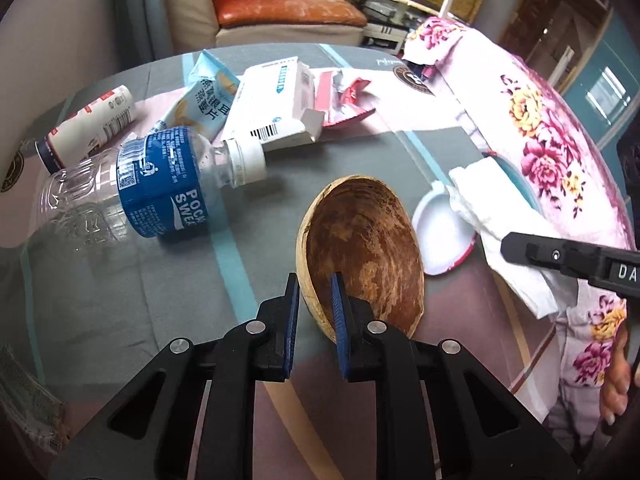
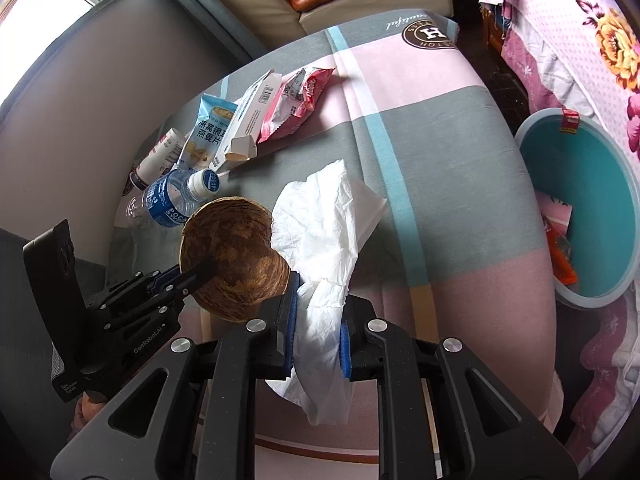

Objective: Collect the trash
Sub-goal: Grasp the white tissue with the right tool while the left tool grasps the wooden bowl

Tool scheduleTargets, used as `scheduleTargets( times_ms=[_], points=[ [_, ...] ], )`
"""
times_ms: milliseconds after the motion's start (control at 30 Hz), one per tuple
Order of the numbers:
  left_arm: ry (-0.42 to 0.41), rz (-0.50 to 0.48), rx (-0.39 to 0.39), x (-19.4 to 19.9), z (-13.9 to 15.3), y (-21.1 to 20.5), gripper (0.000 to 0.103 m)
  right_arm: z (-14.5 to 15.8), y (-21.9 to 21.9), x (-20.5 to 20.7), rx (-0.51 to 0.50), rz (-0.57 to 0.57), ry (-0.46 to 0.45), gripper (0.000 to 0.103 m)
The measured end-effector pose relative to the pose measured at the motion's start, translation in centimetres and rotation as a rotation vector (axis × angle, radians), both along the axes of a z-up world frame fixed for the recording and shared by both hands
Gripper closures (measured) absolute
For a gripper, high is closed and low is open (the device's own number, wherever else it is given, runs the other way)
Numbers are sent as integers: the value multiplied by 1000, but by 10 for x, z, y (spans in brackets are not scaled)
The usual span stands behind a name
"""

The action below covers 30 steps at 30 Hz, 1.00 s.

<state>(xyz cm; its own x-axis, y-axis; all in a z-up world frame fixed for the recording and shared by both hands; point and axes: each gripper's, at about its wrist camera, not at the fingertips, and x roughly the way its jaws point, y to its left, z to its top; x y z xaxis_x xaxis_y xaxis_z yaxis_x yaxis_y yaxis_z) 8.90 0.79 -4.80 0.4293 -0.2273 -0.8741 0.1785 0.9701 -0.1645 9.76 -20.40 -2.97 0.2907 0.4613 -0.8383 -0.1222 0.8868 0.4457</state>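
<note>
right gripper [image 2: 316,332] is clamped on a white tissue [image 2: 324,220] above the table, teal bin [image 2: 624,200] off to its right, nearer this hand; left gripper [image 1: 314,304] pinches the coconut shell's [image 1: 360,248] rim, farther away.

litter cluster [image 2: 224,136] crowding far-left, bare tablecloth [image 2: 432,152] open toward bin [image 2: 592,216]

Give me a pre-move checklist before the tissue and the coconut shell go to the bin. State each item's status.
1. Right gripper clamped on white tissue: ok.
2. Left gripper pinching the coconut shell rim: ok.
3. Teal bin open, with room inside: ok.
4. Tissue hanging free of the shell: cannot tell; they overlap in the right wrist view.
5. Shell lifted off the tablecloth: cannot tell.
</note>
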Motion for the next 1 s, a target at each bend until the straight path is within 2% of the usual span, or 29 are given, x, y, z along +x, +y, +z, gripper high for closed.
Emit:
scheduleTargets(
  times_ms=[167,433,633,700,767,867,900,933,1000],
  points=[
    [53,-41,3,-13,-9,-1,86,-6,-17,-11,7,-23,-6,87],
    [47,-33,11,-14,-6,-6,84,-18,-28,-19,18,-50,9,87],
    [53,-12,-10,-1,-8,-15,55,-20,-35,-21,26,-70,11,85],
    [49,-9,1,3,-10,-19,50,-21,-39,-21,29,-76,9,85],
    [53,-2,12,6,-14,-22,49,-23,-41,-21,21,-79,6,85],
    [64,22,7,9,-21,-21,52,-24,-44,-22,19,-80,2,85],
    [56,38,30,8,-22,-22,60,-25,-44,-22,16,-82,1,85],
    [45,47,59,8,-22,-23,75,-25,-45,-21,14,-84,1,85],
    [27,60,47,5,-16,-21,87,-26,-46,-22,14,-87,1,85]
  ],
)
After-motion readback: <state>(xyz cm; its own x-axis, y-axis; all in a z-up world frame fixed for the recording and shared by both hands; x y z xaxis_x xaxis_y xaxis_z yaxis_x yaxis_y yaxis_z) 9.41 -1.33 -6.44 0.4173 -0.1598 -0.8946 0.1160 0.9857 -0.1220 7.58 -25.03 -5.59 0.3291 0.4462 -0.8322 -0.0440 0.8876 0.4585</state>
